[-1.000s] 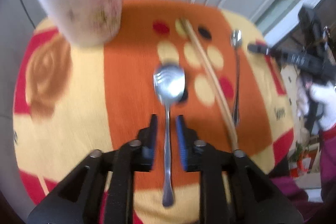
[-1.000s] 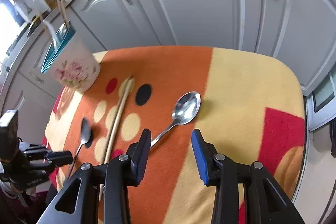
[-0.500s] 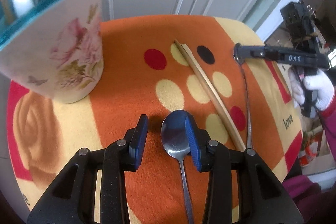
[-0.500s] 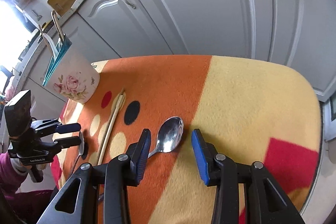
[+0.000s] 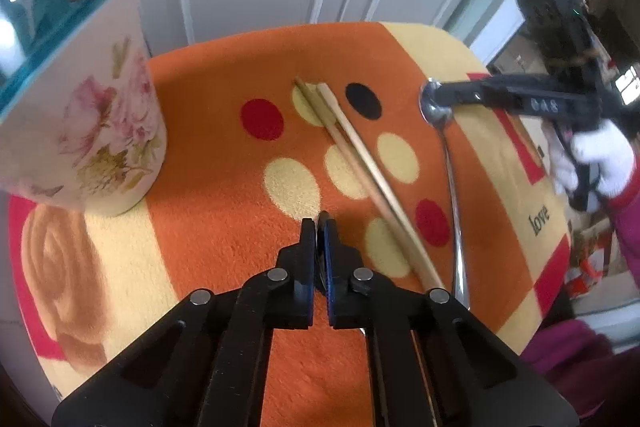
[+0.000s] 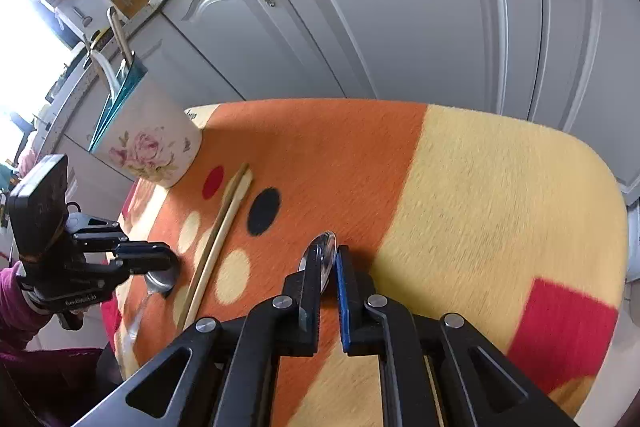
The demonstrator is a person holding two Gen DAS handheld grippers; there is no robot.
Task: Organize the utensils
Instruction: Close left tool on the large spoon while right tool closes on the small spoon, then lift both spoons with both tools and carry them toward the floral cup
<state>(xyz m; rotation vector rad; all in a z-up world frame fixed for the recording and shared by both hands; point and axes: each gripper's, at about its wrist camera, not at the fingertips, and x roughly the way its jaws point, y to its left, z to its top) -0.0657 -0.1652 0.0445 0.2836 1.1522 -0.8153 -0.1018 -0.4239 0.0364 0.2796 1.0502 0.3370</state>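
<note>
Two metal spoons lie on an orange and yellow cloth. My left gripper is shut on the bowl of the left spoon; from the right wrist view its jaws pinch that bowl. My right gripper is shut on the bowl of the right spoon, whose handle trails toward the near edge. A pair of wooden chopsticks lies between the two spoons. The floral cup with a teal inside stands at the back left and holds chopsticks and a spoon.
Grey cabinet doors stand close behind the round table. A white-gloved hand holds the right gripper near the table's right edge. The cloth's yellow part lies to the right of the right spoon.
Both grippers slid forward from the spoon handles to the bowls, then closed on them. The cup has come nearer in the left wrist view.
</note>
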